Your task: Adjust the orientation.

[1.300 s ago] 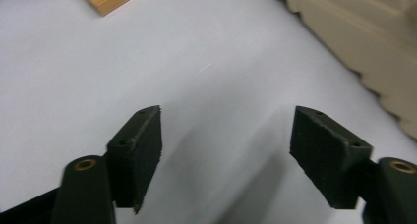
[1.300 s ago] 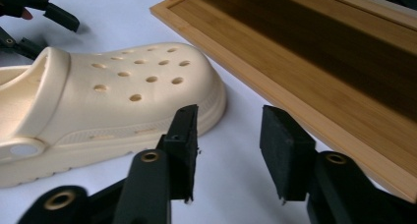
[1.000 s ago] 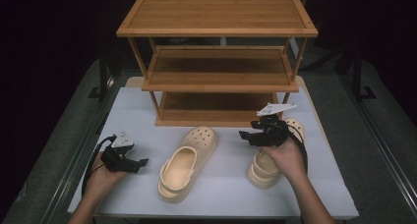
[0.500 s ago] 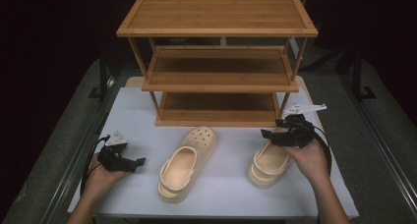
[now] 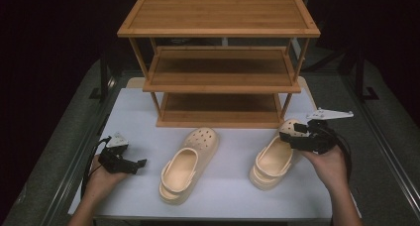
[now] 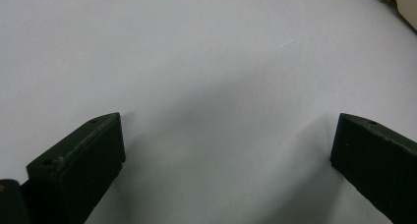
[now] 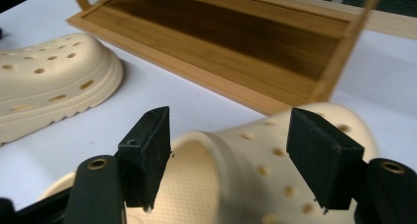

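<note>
- High view: a white bench (image 5: 233, 196) carries a wooden three-level shoe rack (image 5: 220, 62) at its far side, and two cream clogs lie in front of the rack. The left clog (image 5: 190, 162) lies near the middle of the bench, its toe toward the rack. The right clog (image 5: 275, 156) lies to the right of it, well apart, its toe just beside the right foot of the rack.
- High view: the right tongs (image 5: 287, 135) are held by the right hand (image 5: 327, 164) over the toe part of the right clog. The left tongs (image 5: 141, 165) are held by the left hand (image 5: 101, 176) low over the near left part of the bench, apart from the left clog.
- Left gripper view: the two black jaws of the left tongs stand wide apart with only the bare white bench between them; they have just been opening. A cream edge of the left clog (image 6: 401, 5) shows in the far right corner.
- Right gripper view: the jaws of the right tongs stand apart on both sides of the right clog (image 7: 255, 165), at its toe cap and opening. They have just been opening, and the pads do not press on the clog. The left clog (image 7: 49, 81) lies to the left, and the lowest shelf of the rack (image 7: 221, 42) is behind.
</note>
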A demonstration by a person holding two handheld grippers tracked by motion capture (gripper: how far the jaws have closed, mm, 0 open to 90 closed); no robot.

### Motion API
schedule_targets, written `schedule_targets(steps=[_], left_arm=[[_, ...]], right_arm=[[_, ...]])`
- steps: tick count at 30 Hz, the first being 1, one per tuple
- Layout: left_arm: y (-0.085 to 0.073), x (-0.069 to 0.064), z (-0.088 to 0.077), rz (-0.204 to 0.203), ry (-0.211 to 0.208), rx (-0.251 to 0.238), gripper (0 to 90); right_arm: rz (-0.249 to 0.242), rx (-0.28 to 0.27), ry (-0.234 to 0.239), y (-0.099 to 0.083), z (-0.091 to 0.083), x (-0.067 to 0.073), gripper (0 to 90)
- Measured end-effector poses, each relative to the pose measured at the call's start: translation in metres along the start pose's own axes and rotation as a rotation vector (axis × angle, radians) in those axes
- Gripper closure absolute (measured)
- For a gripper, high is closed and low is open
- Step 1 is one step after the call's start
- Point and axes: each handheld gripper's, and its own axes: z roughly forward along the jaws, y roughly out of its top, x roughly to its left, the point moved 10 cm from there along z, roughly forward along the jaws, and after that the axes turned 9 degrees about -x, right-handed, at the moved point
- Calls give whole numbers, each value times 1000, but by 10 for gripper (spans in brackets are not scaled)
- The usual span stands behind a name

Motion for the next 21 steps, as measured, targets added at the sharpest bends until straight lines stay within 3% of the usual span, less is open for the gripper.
schedule_targets(steps=[4,7,8,9,11,12,13,15,17,18,19,21], left_arm=[[0,0,0,1,1,0,0],[0,0,0,1,1,1,0],[0,0,0,1,1,1,0],[0,0,0,1,0,1,0],[0,0,0,1,0,1,0],[0,0,0,1,0,1,0],[0,0,0,1,0,2,0],[0,0,0,1,0,1,0],[0,0,0,1,0,2,0],[0,0,0,1,0,2,0],[0,0,0,1,0,2,0],[0,0,0,1,0,2,0]], right_arm=[[19,-16,-10,-1,-8,-12,365],[44,-32,-33,-2,-14,-30,428],[44,-32,-33,-2,-14,-30,428],[51,-35,-52,-4,-15,-43,472],[56,-34,-59,-4,-15,-48,493],[64,-34,-67,-6,-15,-54,532],[66,-30,-96,-10,-13,-70,609],[69,-26,-107,-12,-11,-76,633],[72,-18,-132,-20,-4,-97,769],[72,-18,-132,-20,-4,-97,769],[78,-5,-134,-26,2,-106,832],[76,6,-136,-29,8,-112,881]])
